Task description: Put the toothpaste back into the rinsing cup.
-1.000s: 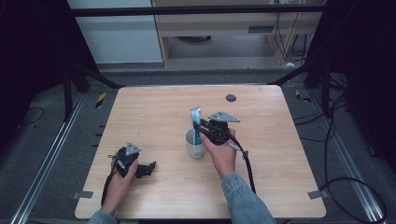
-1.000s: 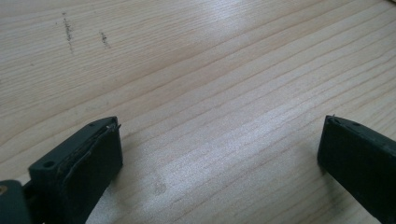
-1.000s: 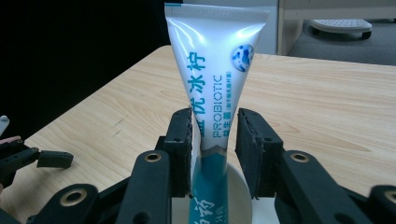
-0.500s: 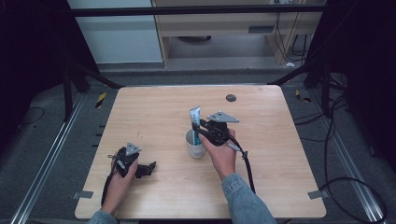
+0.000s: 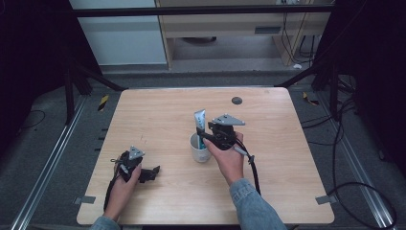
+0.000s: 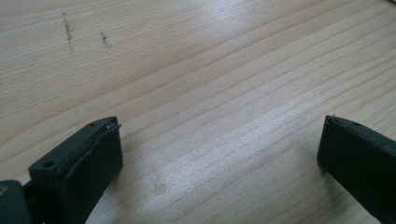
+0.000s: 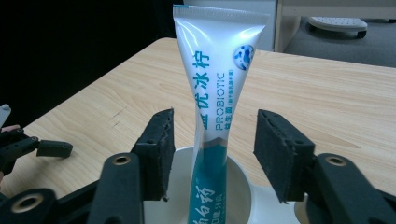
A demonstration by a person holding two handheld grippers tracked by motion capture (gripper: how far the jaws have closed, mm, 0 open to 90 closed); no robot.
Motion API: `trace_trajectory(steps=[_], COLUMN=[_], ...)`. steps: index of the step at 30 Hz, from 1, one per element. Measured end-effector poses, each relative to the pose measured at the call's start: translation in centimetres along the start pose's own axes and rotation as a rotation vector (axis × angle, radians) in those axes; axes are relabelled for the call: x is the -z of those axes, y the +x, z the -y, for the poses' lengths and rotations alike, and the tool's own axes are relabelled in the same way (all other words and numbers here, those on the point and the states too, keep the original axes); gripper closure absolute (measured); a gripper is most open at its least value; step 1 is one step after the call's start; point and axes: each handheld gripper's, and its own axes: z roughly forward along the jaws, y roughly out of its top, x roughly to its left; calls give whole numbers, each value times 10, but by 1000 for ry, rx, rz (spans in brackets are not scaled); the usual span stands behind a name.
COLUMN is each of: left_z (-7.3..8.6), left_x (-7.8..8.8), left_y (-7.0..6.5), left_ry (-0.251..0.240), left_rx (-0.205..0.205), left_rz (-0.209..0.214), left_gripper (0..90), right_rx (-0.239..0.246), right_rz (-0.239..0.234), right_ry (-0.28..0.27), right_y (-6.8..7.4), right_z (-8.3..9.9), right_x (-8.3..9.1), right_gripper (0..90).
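We see our right gripper (image 7: 212,154) jaws just opening, released around one toothpaste tube (image 7: 215,93) standing in one cup (image 5: 199,148); left gripper (image 6: 219,154) jaws wide, empty.

Print on the toothpaste tube

In the right gripper view the toothpaste tube (image 7: 217,93) carries the word "PROBIOTIC" running lengthwise in teal capitals, beside larger teal Chinese characters, among them 冰柠. A line of smaller Chinese print next to "PROBIOTIC" is too fine to read. Lower down, on the teal band, stand white Chinese characters, partly cut off. A round blue emblem sits near the top.
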Motion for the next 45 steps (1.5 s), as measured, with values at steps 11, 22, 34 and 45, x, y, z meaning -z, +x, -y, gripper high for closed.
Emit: trace_trajectory(steps=[11,22,34,45], left_z=[0,0,0,0], left_x=[0,0,0,0], left_y=[0,0,0,0], left_ry=[0,0,2,0], left_rx=[0,-1,-3,-1], left_rz=[0,0,0,0], left_gripper=[0,0,0,0], right_rx=[25,65,74,121], right_rz=[11,19,45,145], right_ry=[29,59,72,107], right_y=[3,5,-5,-49], right_z=[-4,-7,-7,14], right_x=[7,15,25,56], right_gripper=[366,244,126,137])
